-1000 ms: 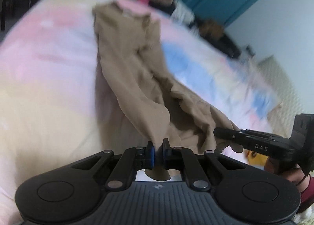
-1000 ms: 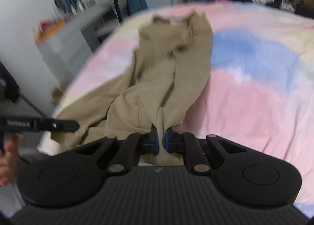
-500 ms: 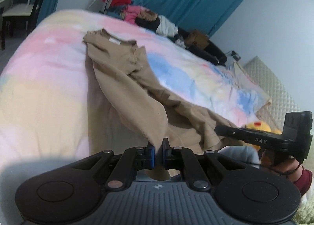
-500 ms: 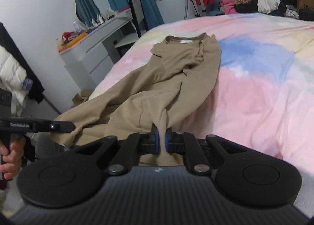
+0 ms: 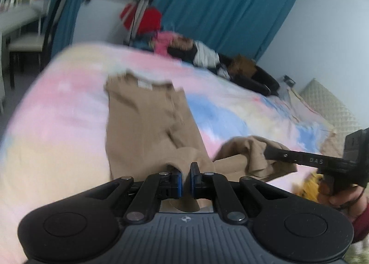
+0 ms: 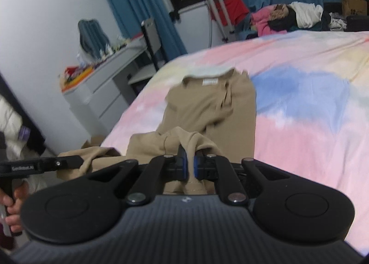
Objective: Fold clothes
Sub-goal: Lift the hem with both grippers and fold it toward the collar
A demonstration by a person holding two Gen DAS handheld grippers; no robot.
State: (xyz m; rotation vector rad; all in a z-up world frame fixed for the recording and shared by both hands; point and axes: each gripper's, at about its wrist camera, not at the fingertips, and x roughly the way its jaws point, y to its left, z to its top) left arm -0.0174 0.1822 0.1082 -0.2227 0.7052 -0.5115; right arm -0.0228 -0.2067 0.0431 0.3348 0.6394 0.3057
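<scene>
A tan shirt lies lengthwise on the pastel bedspread, collar and white label at the far end. Its near hem is lifted off the bed. My left gripper is shut on one bunched corner of the hem. My right gripper is shut on the other corner, where the cloth humps up over the fingers. Each gripper shows in the other's view: the right gripper at the right edge, the left gripper at the left edge, both with cloth in them.
A pile of clothes lies at the bed's far end before teal curtains. A grey dresser and a chair stand left of the bed. A quilted headboard and a yellow toy are to the right.
Both grippers have risen and moved forward over the bed with the hem. The lower half of the shirt, which hung over the near edge, is now bunched up close to the grippers.
</scene>
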